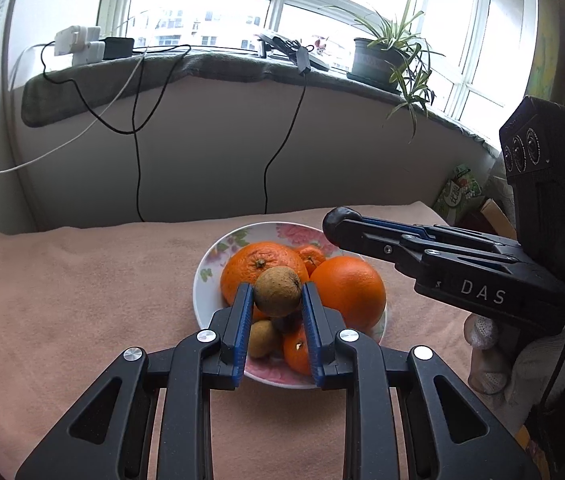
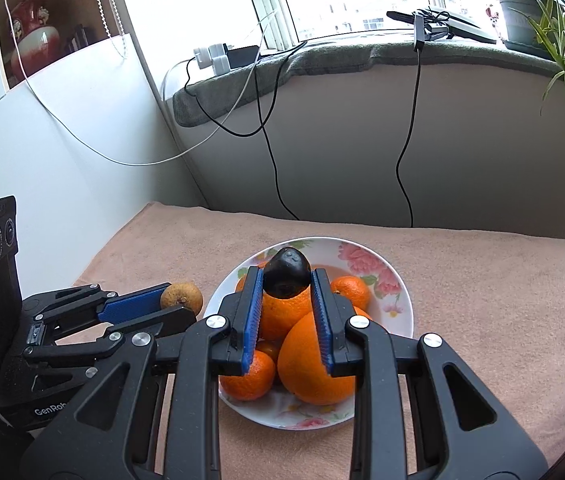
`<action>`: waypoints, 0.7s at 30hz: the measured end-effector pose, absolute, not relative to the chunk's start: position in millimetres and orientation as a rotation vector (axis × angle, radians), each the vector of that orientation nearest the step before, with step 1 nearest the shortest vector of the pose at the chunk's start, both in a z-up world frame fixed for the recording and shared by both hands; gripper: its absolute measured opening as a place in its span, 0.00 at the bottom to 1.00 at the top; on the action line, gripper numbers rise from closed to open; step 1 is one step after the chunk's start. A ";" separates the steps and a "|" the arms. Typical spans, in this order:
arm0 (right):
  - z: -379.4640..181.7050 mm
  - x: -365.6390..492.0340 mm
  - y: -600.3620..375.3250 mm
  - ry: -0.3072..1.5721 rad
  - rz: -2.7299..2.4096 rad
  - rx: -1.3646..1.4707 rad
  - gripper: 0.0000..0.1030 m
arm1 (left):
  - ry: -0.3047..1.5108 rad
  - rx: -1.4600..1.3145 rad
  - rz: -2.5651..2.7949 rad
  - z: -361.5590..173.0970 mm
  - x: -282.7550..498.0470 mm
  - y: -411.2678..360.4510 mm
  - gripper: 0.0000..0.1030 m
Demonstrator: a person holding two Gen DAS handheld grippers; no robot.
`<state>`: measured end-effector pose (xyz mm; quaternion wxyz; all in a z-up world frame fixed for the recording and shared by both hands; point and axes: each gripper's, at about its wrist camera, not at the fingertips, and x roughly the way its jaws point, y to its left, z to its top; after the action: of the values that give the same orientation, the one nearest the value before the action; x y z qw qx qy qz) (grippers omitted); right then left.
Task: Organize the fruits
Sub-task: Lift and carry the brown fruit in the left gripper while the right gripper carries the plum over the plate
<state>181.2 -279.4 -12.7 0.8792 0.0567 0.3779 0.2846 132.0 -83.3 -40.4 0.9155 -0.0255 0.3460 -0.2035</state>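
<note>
A flowered white plate [image 1: 206,264] [image 2: 394,280] sits on the pink towel, piled with large oranges [image 1: 348,286] [image 2: 314,364], small tangerines [image 1: 298,350] [image 2: 248,376] and a small brown fruit [image 1: 260,338]. My left gripper [image 1: 276,292] is shut on a small brown round fruit [image 1: 277,291] and holds it above the plate. From the right wrist view the left gripper [image 2: 180,304] comes in from the left with that brown fruit [image 2: 181,298]. My right gripper [image 2: 286,276] is shut on a small dark fruit [image 2: 286,274], held over the plate; it shows at the right [image 1: 340,226] in the left wrist view.
The pink towel [image 1: 82,280] [image 2: 502,300] covers the table up to the wall. Black and white cables [image 1: 138,160] hang from the grey-covered window sill [image 2: 242,84]. A potted plant [image 1: 382,60] stands on the sill. A gloved hand [image 1: 494,356] holds the right gripper.
</note>
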 end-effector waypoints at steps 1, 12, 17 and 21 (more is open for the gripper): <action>-14.2 184.0 -279.8 0.791 0.593 0.118 0.25 | 0.714 -0.051 -0.424 -40.8 132.5 -86.2 0.22; -31.6 212.6 -274.0 0.840 0.594 0.103 0.25 | 0.737 -0.034 -0.455 -45.9 142.2 -107.0 0.22; -35.6 219.2 -269.4 0.855 0.600 0.101 0.25 | 0.741 -0.030 -0.454 -47.0 144.4 -110.3 0.22; -38.2 220.8 -266.4 0.864 0.606 0.093 0.25 | 0.742 -0.025 -0.453 -47.5 144.6 -112.4 0.22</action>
<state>220.8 -266.4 -38.2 0.8629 0.0443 0.4122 0.2892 144.6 -112.4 -47.5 0.9070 -0.0119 0.3593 -0.2195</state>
